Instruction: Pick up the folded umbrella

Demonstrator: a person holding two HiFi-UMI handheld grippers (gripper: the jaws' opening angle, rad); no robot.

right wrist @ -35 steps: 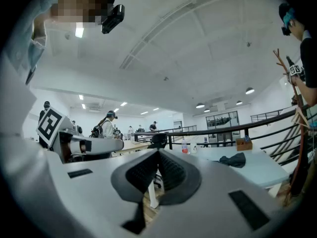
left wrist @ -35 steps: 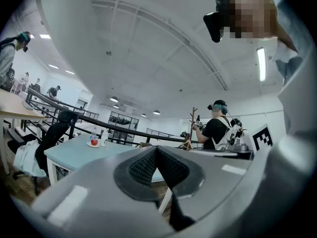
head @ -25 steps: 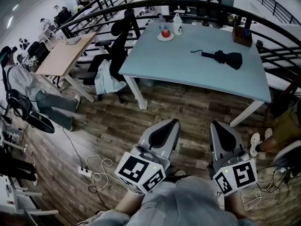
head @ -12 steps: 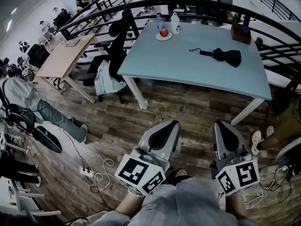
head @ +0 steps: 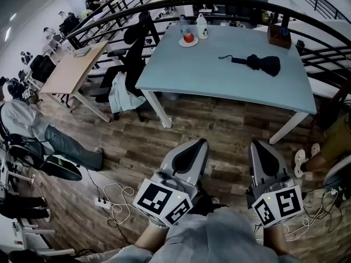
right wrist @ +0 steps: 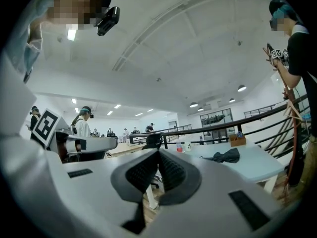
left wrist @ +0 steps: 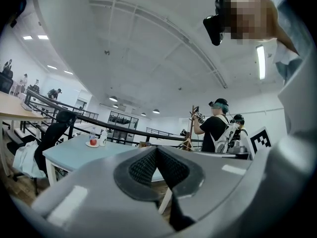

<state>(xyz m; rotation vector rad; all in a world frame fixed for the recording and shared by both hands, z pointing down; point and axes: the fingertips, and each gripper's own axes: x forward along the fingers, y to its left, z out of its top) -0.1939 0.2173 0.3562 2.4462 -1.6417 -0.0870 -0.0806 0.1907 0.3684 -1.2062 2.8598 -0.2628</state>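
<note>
The folded black umbrella [head: 258,63] lies on the right half of the pale blue table [head: 208,75], its strap end pointing left. In the right gripper view the umbrella [right wrist: 225,156] shows far ahead on the table top. Both grippers hang over the wooden floor, well short of the table. My left gripper [head: 197,144] is shut with nothing in it, and its ribbed pads [left wrist: 148,165] meet. My right gripper [head: 258,146] is also shut and empty, pads [right wrist: 168,170] together. Each points level toward the table.
A plate with a red item [head: 188,39] and a white bottle [head: 203,29] stand at the table's far left, a wooden box [head: 278,36] at its far right. A black railing [head: 164,7] curves behind. An office chair with cloth [head: 125,89], floor cables [head: 112,199] and people surround.
The grippers have hardly shifted. The table and umbrella sit slightly higher in the head view. The seated person at the left has moved legs and drifted lower in the picture.
</note>
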